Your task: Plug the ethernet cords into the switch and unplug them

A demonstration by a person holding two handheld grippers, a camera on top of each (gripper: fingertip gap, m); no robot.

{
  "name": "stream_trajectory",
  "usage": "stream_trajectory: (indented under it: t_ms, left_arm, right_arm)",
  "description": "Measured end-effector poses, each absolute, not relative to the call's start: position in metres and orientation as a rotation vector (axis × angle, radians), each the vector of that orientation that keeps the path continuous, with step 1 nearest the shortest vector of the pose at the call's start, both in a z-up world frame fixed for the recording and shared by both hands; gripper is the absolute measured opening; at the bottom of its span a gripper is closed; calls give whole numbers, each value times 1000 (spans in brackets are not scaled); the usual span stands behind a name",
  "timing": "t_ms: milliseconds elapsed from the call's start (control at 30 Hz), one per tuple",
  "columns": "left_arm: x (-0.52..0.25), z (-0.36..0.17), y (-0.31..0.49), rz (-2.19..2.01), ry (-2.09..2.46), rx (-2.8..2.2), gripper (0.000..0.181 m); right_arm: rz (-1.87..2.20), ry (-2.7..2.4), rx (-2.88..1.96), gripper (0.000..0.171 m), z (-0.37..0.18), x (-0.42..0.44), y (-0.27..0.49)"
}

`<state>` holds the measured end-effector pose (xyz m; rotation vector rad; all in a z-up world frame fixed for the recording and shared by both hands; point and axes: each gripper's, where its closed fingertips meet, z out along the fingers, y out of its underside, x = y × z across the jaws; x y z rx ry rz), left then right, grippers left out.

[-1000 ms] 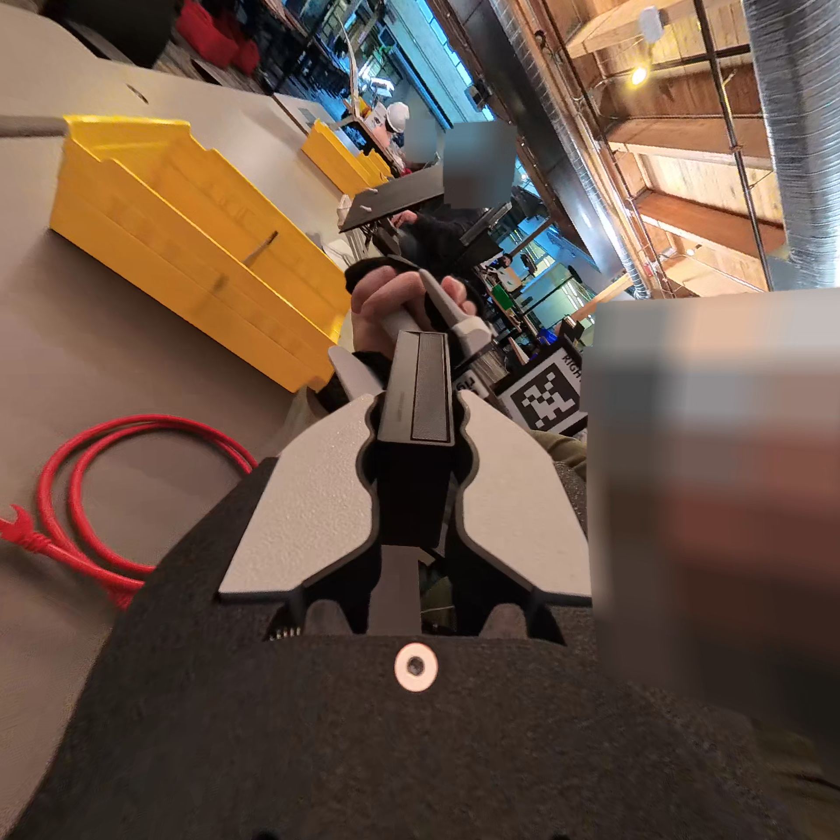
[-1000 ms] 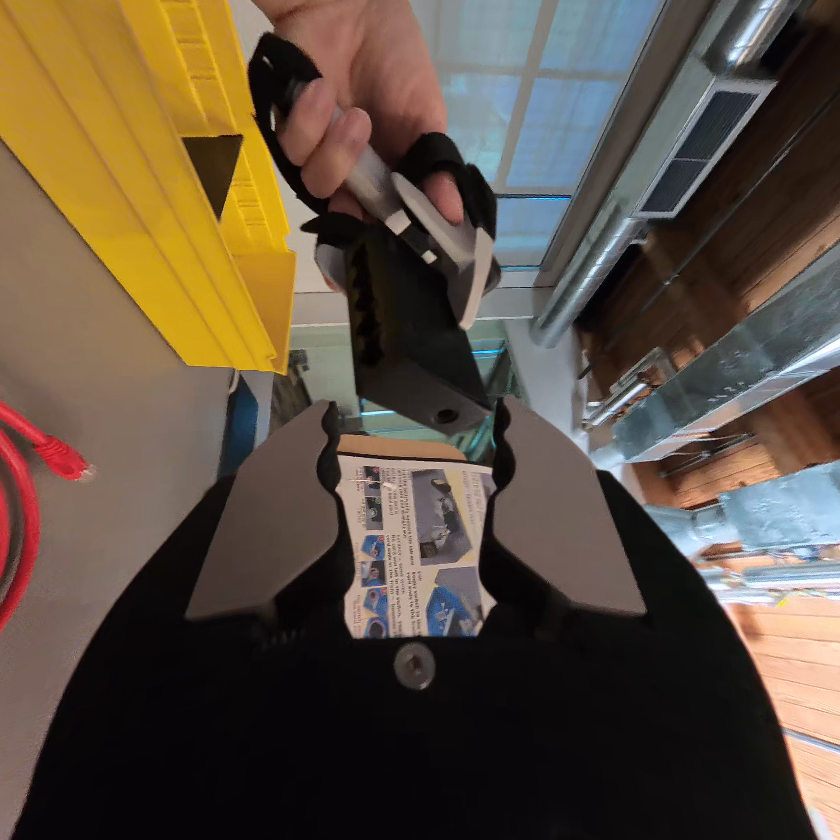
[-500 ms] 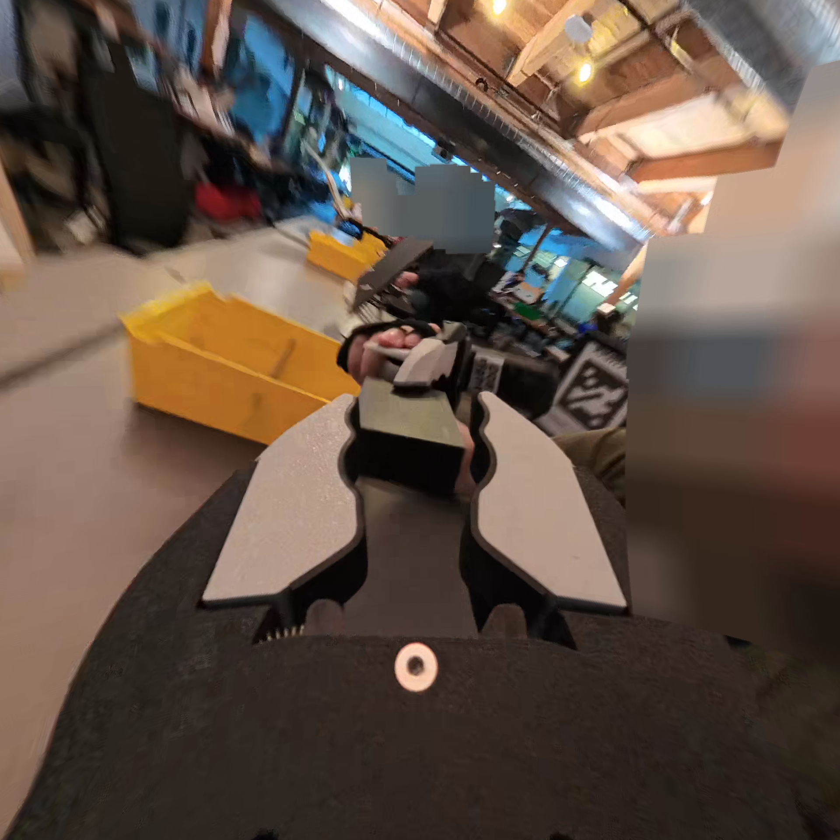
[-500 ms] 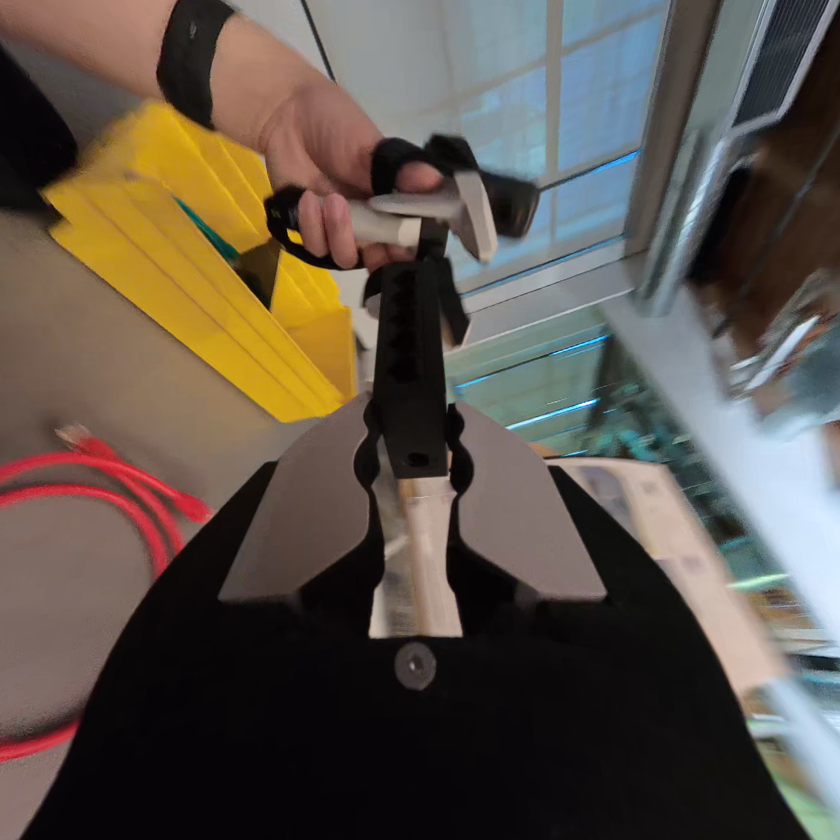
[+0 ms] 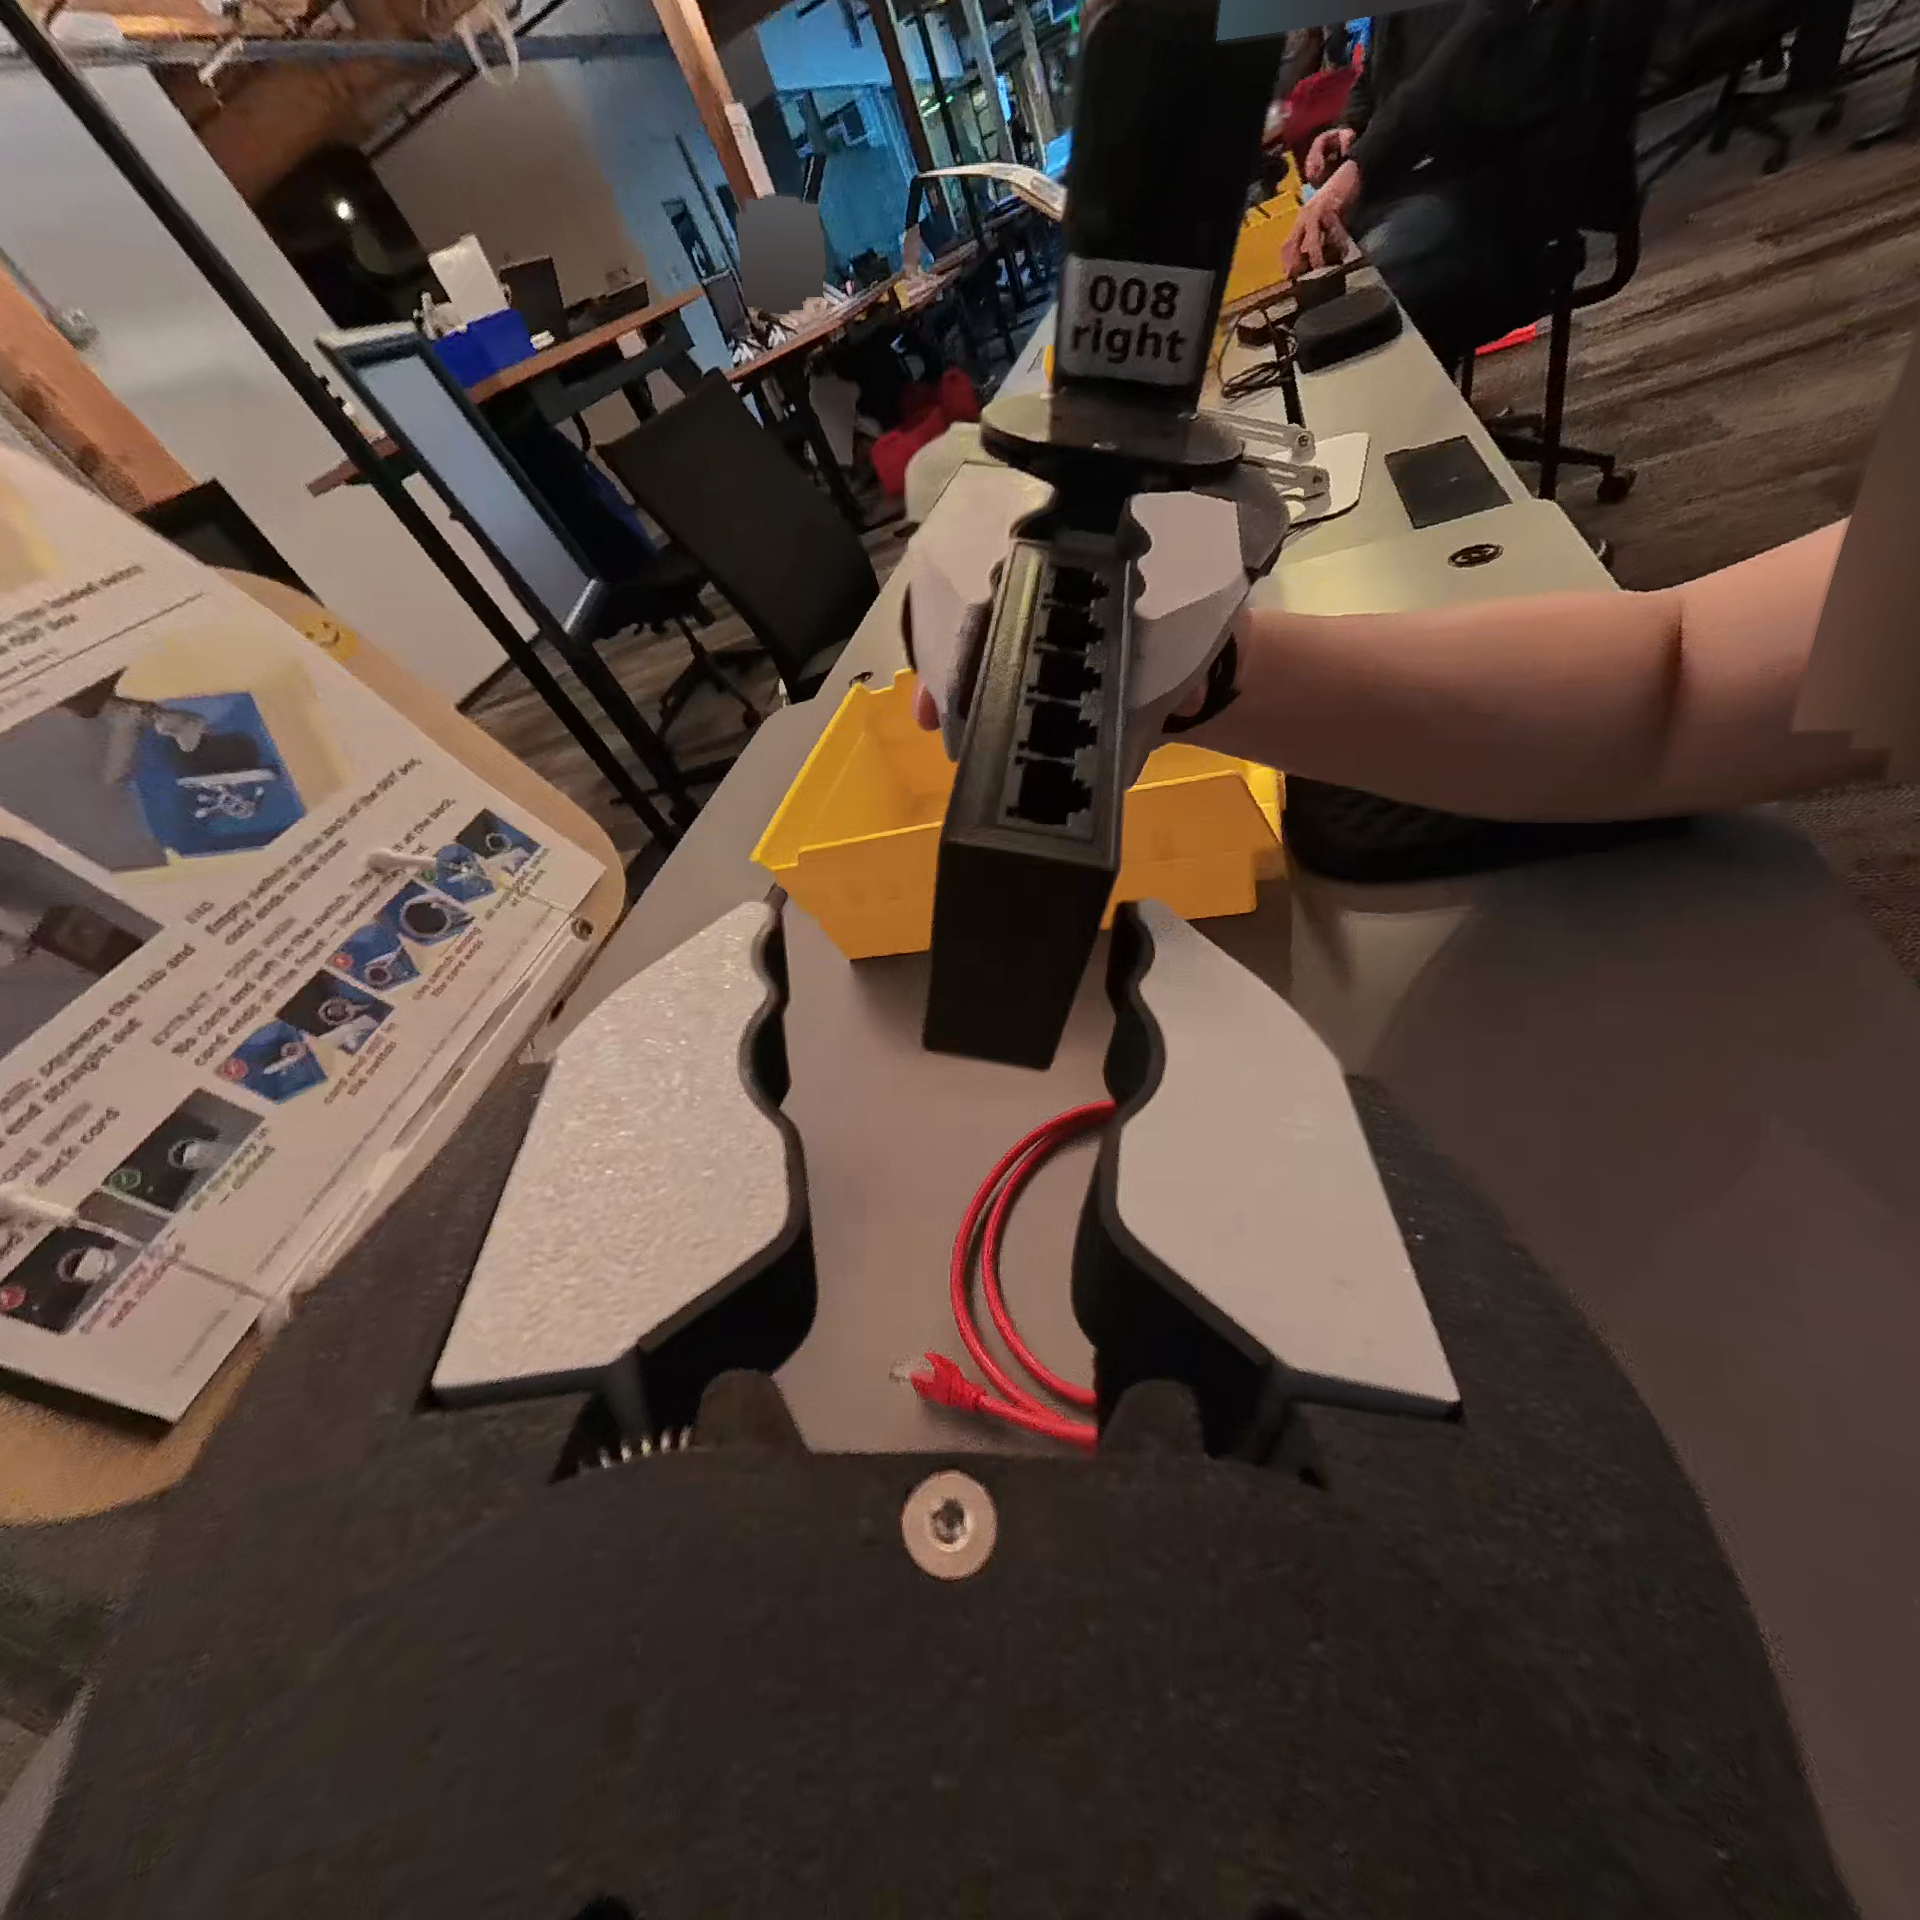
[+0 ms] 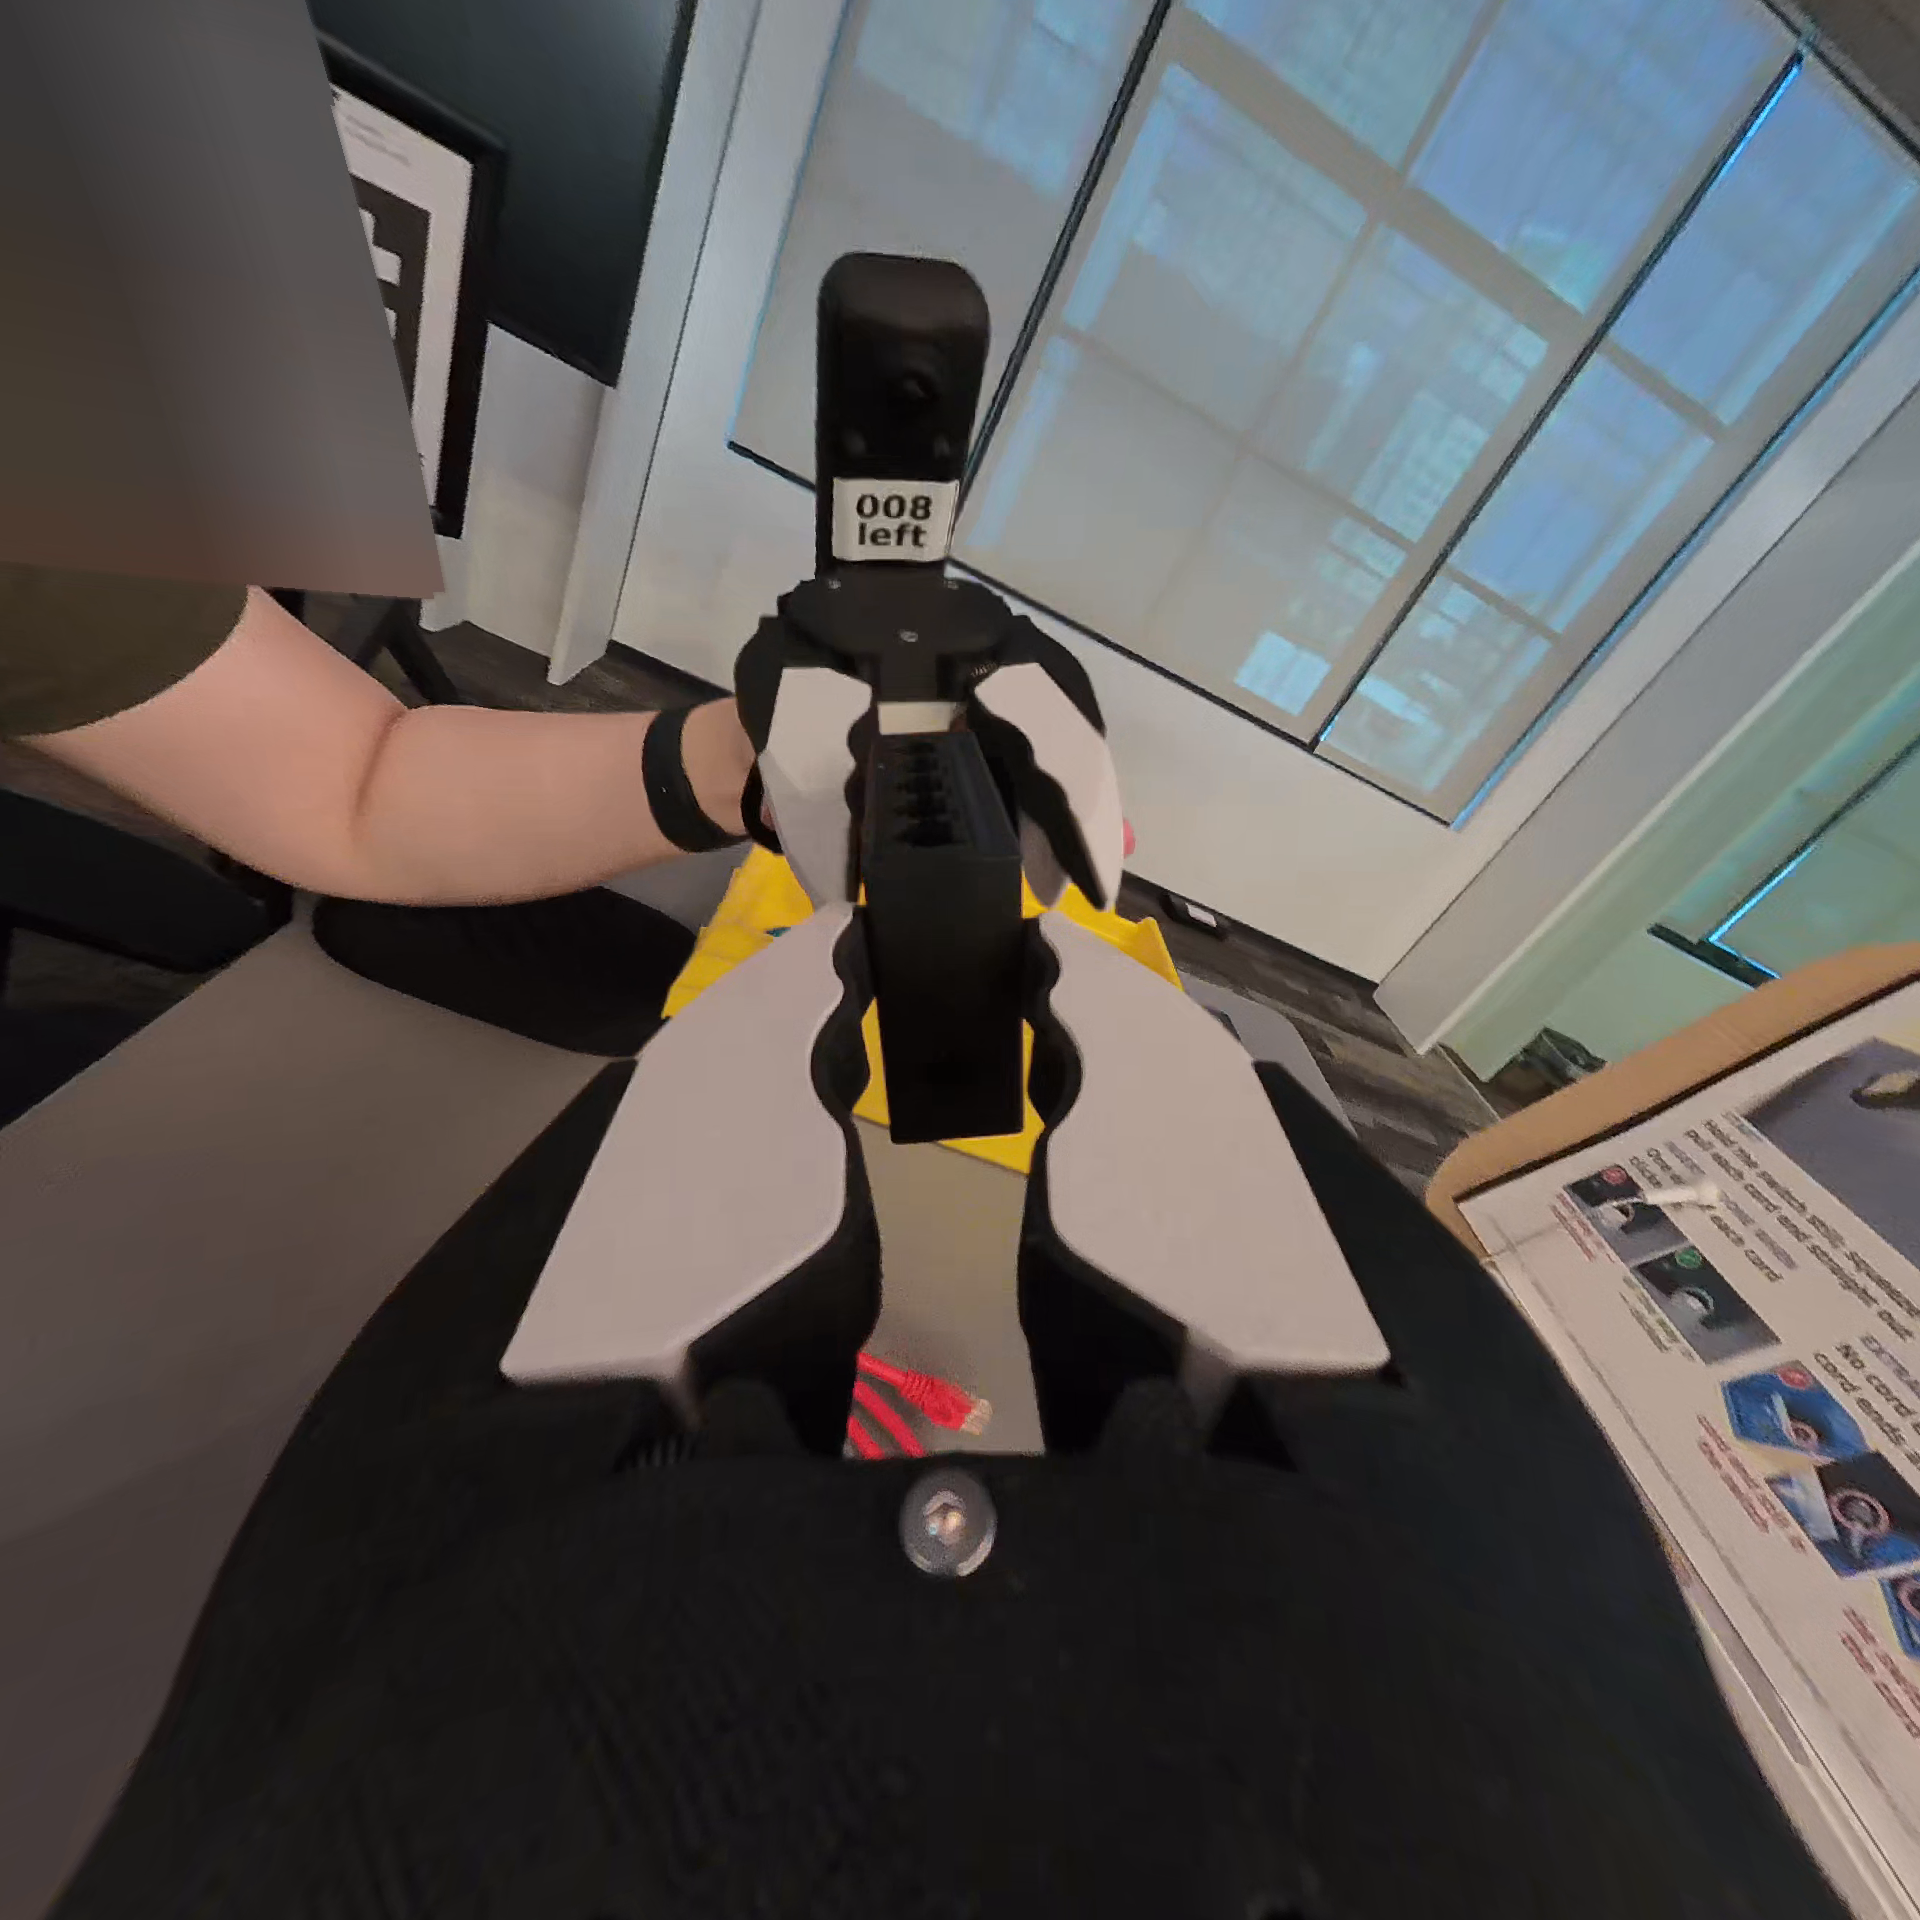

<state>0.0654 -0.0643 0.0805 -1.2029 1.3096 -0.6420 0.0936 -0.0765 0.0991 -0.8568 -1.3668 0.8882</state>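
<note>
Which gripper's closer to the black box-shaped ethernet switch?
Right. The right gripper clamps one end of the black box-shaped ethernet switch; the left gripper straddles its other end, open.

We find the switch (image 5: 1023,831) held above the table (image 5: 1558,1091) between the two facing grippers, the right gripper (image 5: 1081,582) at its far end in the left wrist view. Directly beneath it on the table lies the ethernet cord (image 5: 987,1268). The bin (image 5: 883,862) sits on the table behind the switch, and the instruction sheet (image 5: 208,987) lies to the left.
</note>
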Motion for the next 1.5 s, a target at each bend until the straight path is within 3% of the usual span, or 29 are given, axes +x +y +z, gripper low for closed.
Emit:
stream_trajectory:
  t_ms: [67, 233, 300, 567, 600, 800, 1067, 1267, 1500]
  left_arm:
    - [71, 80, -69, -611, 1331, -1150, 33]
    - [72, 83, -70, -567, 1335, -1148, 28]
    - [71, 79, -70, -541, 1356, -1175, 27]
    - [97, 49, -88, -471, 1543, -1226, 27]
    - [101, 47, -92, -468, 1561, -1219, 27]
    - [123, 43, -128, -558, 1666, -1166, 29]
    - [126, 98, -138, -591, 1382, -956, 52]
    - [139, 100, -142, -384, 1325, -848, 52]
    - [147, 93, -139, -435, 1294, -873, 54]
  right_arm:
    - [877, -1361, -844, 28, 98, 92, -76]
    - [861, -1335, -852, 31, 104, 95, -74]
    - [814, -1324, -899, 44, 114, 101, -77]
    - [260, -1517, -1391, 43, 71, 97, -83]
    - [237, -1536, -1472, 35, 59, 100, -86]
    - [396, -1344, -1695, 31, 37, 119, -117]
    - [493, -770, -1765, 27, 68, 155, -136]
    - [819, -195, -1821, 27, 84, 175, -125]
    - [831, -66, -1828, 27, 99, 171, -121]
